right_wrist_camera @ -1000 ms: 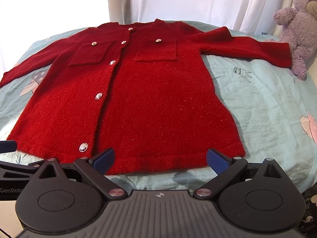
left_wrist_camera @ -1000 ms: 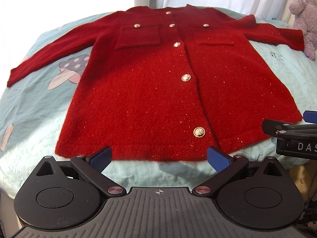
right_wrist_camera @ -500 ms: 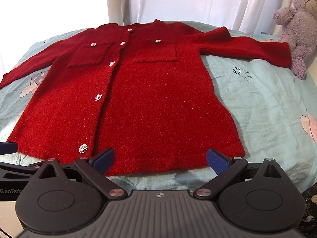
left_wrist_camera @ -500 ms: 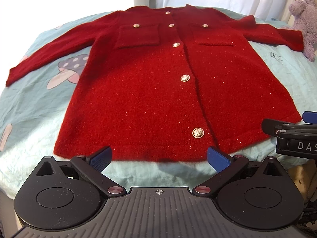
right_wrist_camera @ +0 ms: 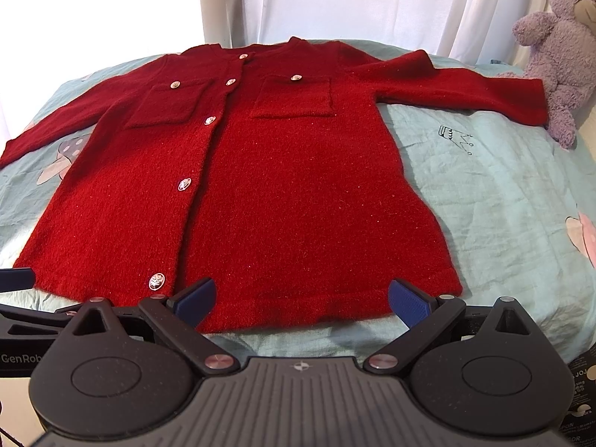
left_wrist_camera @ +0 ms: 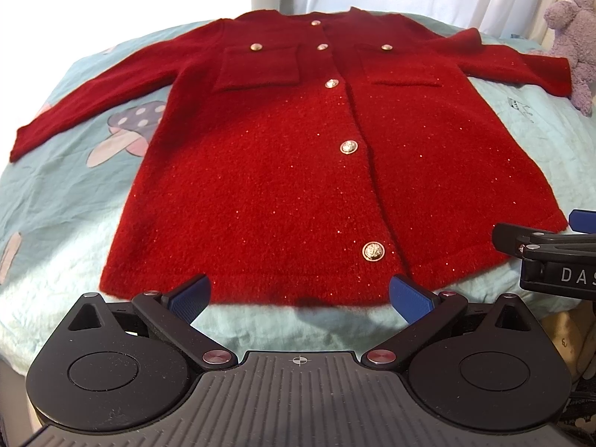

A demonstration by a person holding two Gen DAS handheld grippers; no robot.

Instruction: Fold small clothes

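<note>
Flat ahead, red cardigan (left_wrist_camera: 298, 171) hem lies just beyond both grippers' spread-apart fingers (left_wrist_camera: 190, 294).

Left wrist view: low, close to the hem of the red cardigan (left_wrist_camera: 298, 171), facing its collar; right gripper (left_wrist_camera: 581, 238) at right edge.
Right wrist view: same, set further right.
Shared: cardigan, purple teddy bear (right_wrist_camera: 558, 59) upper right.

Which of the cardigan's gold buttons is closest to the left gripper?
The lowest placket button, just above the hem of the cardigan; the others sit higher toward the collar.
</note>
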